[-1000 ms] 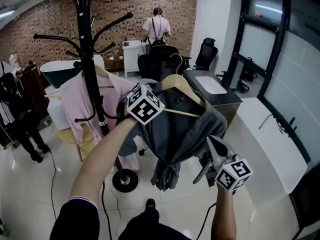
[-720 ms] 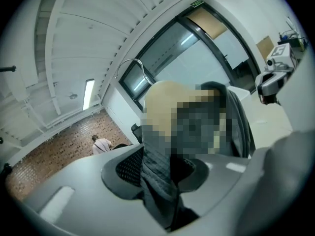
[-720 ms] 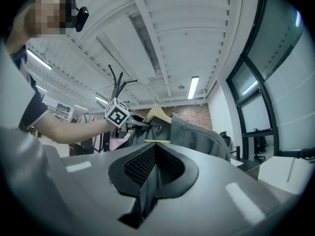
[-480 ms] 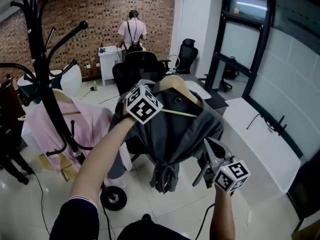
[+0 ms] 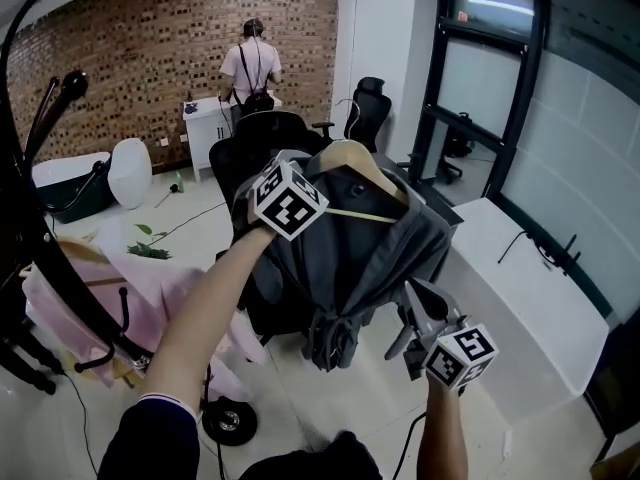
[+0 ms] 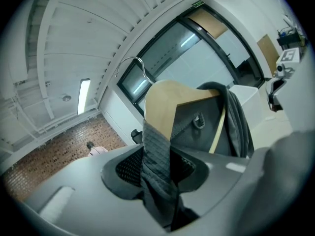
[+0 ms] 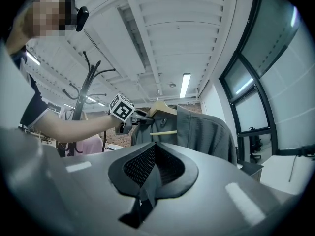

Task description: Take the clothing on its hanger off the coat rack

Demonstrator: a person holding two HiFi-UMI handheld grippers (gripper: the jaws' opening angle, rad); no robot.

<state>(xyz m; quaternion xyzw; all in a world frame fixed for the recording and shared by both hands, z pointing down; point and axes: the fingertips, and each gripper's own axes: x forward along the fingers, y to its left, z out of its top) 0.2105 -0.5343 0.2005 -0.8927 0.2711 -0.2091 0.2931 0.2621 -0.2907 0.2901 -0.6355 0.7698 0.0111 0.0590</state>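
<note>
A grey garment (image 5: 350, 258) hangs on a wooden hanger (image 5: 350, 158) in the air, off the black coat rack (image 5: 30, 228), which stands at the left. My left gripper (image 5: 285, 180) is shut on the garment's shoulder cloth over the hanger's end; the left gripper view shows ribbed grey cloth (image 6: 157, 156) pinched between the pads, below the hanger (image 6: 165, 102) and its wire hook (image 6: 138, 63). My right gripper (image 5: 408, 313) sits low, at the garment's right hem. Its jaws (image 7: 152, 171) are shut with a narrow grey strip between them, and the garment (image 7: 202, 132) hangs above.
A pink garment (image 5: 170, 298) still hangs on the rack, whose round base (image 5: 228, 418) is on the floor. Black office chairs (image 5: 265, 138) stand behind the grey garment, and a white desk (image 5: 520, 278) is at the right. A person (image 5: 248, 63) stands far back by the brick wall.
The grey garment on its hanger has moved right, away from the rack, with both grippers keeping their hold. The rack and the pink garment have slid to the view's left edge.
</note>
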